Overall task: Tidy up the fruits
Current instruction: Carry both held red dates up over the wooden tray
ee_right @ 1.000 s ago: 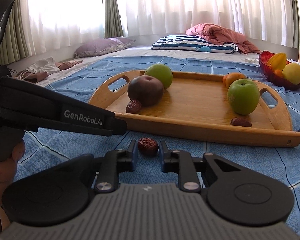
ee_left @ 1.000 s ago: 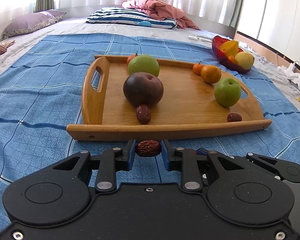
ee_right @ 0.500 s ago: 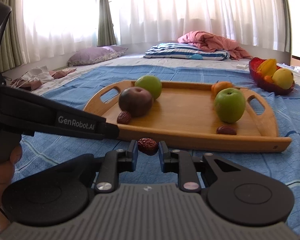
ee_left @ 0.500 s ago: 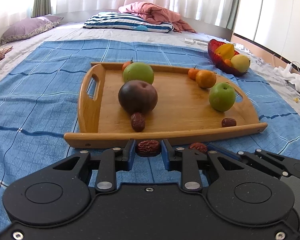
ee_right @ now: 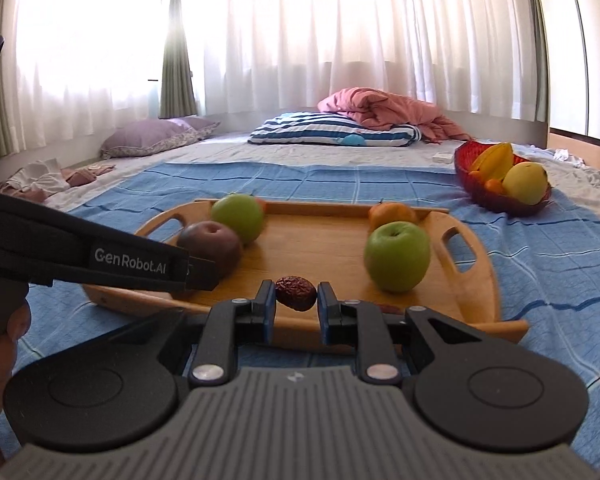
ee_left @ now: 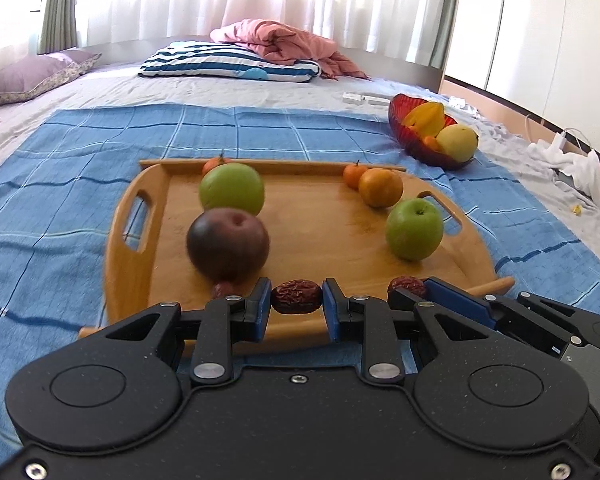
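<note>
A wooden tray (ee_left: 124, 264) (ee_right: 476, 280) lies on a blue blanket. It holds a dark apple (ee_left: 228, 244) (ee_right: 210, 248), two green apples (ee_left: 232, 188) (ee_left: 414, 229) (ee_right: 397, 256), oranges (ee_left: 380, 187) and a red date (ee_left: 222, 290). My left gripper (ee_left: 296, 302) is shut on a red date (ee_left: 296, 297), held over the tray's near edge. My right gripper (ee_right: 296, 300) is shut on another red date (ee_right: 295, 293), also over the near edge; it shows in the left wrist view (ee_left: 407, 286).
A red bowl (ee_left: 410, 142) (ee_right: 496, 200) with a starfruit and a yellow fruit stands at the back right on the blanket. Pillows and a pink quilt (ee_left: 284, 46) lie far back. White cloth (ee_left: 572, 164) lies at the right edge.
Both grippers have risen and moved forward with their dates, from the blanket in front of the tray to above its near edge.
</note>
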A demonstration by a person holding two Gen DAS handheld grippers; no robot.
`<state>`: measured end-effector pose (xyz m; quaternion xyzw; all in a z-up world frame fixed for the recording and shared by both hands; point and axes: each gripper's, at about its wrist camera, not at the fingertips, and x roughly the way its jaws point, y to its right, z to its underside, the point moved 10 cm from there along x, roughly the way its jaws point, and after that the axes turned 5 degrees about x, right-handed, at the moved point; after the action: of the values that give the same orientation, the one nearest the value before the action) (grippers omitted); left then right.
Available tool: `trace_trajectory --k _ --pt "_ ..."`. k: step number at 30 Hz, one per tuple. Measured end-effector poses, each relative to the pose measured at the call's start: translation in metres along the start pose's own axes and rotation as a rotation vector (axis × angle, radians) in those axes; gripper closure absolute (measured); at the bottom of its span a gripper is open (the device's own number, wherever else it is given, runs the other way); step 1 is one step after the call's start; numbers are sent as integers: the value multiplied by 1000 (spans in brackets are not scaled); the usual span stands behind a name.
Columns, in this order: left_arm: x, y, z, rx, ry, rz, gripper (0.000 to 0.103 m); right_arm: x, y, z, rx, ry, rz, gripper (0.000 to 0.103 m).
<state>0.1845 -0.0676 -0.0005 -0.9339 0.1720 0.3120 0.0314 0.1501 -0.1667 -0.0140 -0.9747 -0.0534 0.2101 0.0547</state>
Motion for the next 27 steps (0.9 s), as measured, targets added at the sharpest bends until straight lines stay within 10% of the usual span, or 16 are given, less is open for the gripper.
trace_trajectory --k 27 --pt "59 9 2 32 -74 -12 76 35 19 9 0 -71 42 77"
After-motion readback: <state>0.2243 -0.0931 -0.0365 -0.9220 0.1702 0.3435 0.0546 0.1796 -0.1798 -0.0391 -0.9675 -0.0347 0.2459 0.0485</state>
